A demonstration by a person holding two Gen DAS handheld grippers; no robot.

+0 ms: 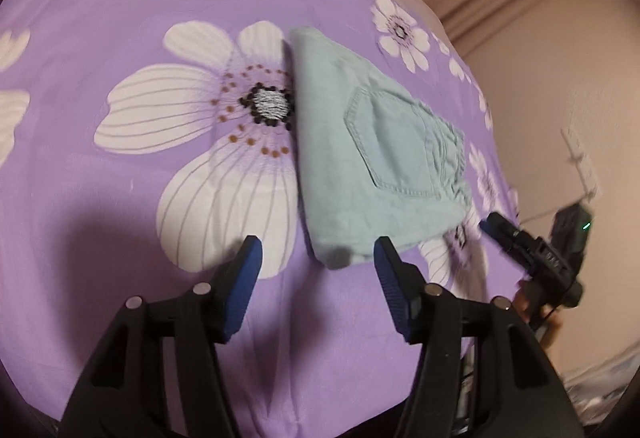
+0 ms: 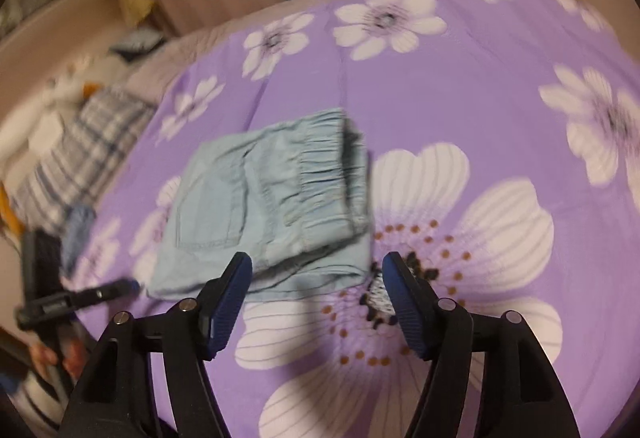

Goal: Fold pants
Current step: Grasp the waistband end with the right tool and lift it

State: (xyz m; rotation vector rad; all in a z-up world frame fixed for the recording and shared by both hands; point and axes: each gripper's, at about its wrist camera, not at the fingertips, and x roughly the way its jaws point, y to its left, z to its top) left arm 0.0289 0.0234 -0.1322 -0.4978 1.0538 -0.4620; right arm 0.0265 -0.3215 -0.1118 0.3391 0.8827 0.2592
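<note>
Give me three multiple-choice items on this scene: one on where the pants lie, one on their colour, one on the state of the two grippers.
1. Where do the pants lie?
A. on the floral bedspread
B. on a wooden chair
C. in a basket

2. What colour are the pants?
A. black
B. pale blue
C. red

3. How are the left gripper and the right gripper?
A. both open and holding nothing
B. both clamped on the pants
C. one clamped on the bedspread

Answers: 1 A, purple flowered cloth surrounds the folded bundle on all sides. 2 B, light denim with a stitched pocket. 3 A, each wrist view shows its fingers spread with nothing between them.
</note>
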